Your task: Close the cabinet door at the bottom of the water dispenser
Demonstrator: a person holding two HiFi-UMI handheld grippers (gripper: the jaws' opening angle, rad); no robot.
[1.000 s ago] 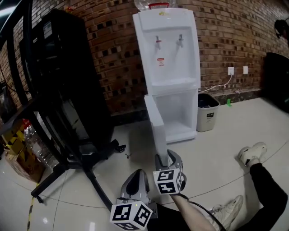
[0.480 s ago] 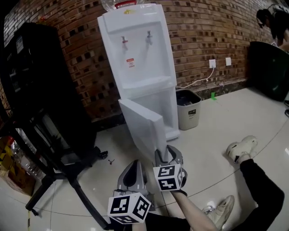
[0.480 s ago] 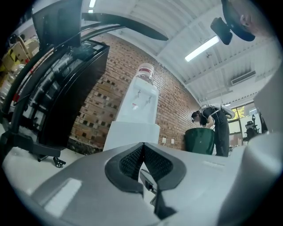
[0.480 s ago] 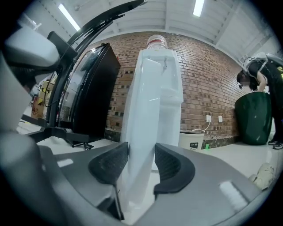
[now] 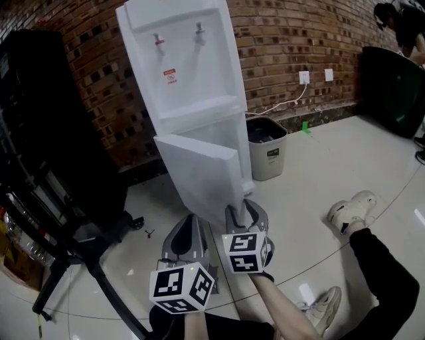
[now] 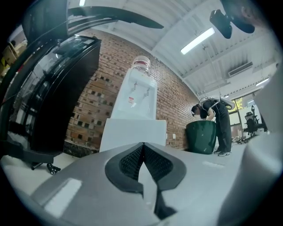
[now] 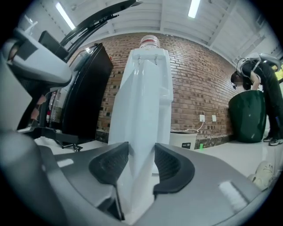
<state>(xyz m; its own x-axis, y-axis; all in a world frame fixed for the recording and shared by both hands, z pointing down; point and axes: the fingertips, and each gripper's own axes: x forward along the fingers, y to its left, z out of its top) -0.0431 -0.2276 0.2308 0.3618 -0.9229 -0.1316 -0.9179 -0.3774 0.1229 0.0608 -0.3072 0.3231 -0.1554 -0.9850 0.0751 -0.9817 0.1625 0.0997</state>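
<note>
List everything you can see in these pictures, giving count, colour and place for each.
dispenser: 1, white, against the brick wall
door: 1, white, at the dispenser's base, partly open
bin: 1, grey, right of the dispenser
sockets: 2, white, on the wall right of the bin
green bin: 1, far right, a person bent over it
rack: 1, black, left of the dispenser
shoes: 2, white, lower right
left gripper: 1, grey, shut, empty, left of the door
right gripper: 1, grey, shut on the door's edge

Red brick wall [image 5: 292, 33], glossy pale floor [image 5: 345, 166], black cabinet [image 5: 40, 99] left, grey bin [image 5: 269, 156], ceiling strip lights [image 7: 193, 8]
</note>
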